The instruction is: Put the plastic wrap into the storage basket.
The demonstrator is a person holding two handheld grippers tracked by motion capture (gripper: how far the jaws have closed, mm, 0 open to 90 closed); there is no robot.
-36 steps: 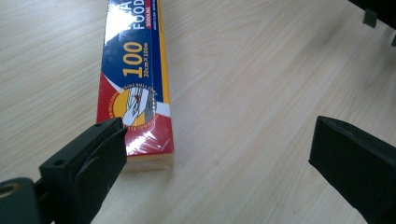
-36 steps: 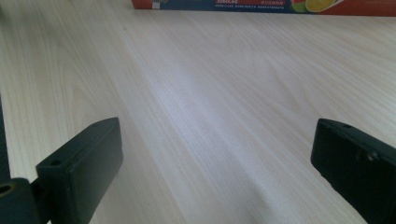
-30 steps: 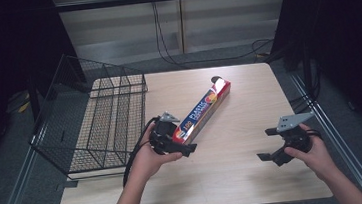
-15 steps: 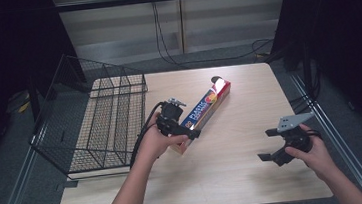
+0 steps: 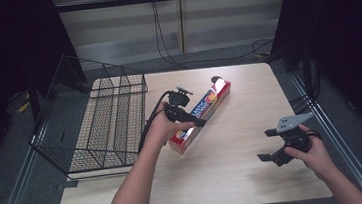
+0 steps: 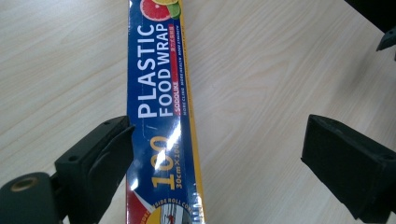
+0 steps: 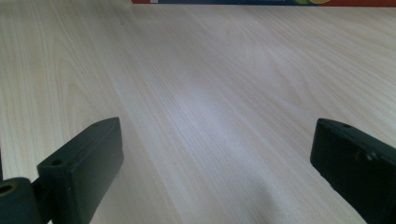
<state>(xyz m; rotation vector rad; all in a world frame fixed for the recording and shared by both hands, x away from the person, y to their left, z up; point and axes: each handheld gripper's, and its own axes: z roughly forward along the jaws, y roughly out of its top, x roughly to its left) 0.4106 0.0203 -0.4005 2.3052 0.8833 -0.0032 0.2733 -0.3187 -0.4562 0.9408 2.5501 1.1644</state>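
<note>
A long blue, red and yellow box of plastic food wrap (image 5: 214,96) lies slantwise on the wooden table (image 5: 247,186). My left gripper (image 5: 186,113) hovers over the box's middle. In the left gripper view the box (image 6: 161,116) runs up between the jaws of the left gripper (image 6: 219,172), close against the left jaw and well apart from the right one. These jaws have just been closing a little and stand open. My right gripper (image 5: 267,145) rests open near the table's right front, with bare wood between its jaws (image 7: 215,172).
A black wire basket (image 5: 101,125) stands on the left part of the table, beside the box. In the right gripper view the box's edge (image 7: 261,2) runs along the top. Cables hang behind the table.
My left hand has moved along the box, away from the near end and toward its middle. The right hand has stayed where it was.
</note>
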